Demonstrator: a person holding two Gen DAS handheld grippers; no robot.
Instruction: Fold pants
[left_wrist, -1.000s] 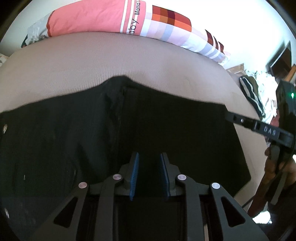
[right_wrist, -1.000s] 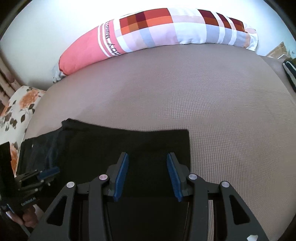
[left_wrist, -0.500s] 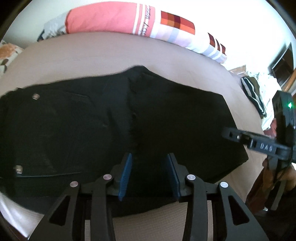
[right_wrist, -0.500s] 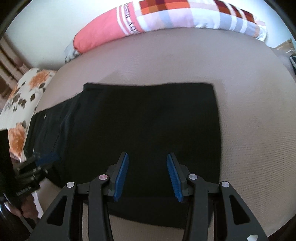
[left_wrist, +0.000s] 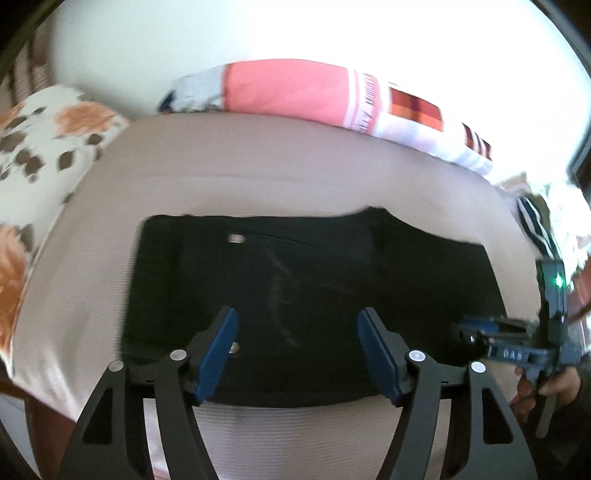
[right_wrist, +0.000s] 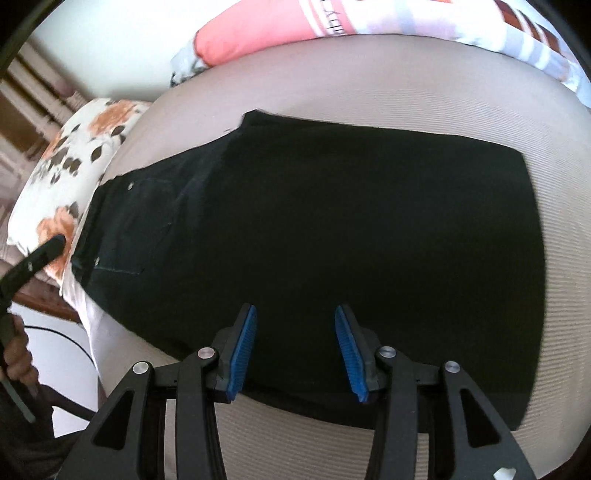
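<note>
A beige ribbed bed (left_wrist: 280, 162) is seen spreading ahead of the fingers and beneath them in both wrist views. Along its far edge, well beyond the fingers, a long pillow (left_wrist: 295, 90) in pink, white and checked orange-red patches is laid, with lettering too blurred to be read. A white cushion (right_wrist: 74, 155) printed with orange flowers and brown leaves is found off to the left of the fingers, and a dark striped cloth (left_wrist: 535, 225) is glimpsed far to their right.
</note>
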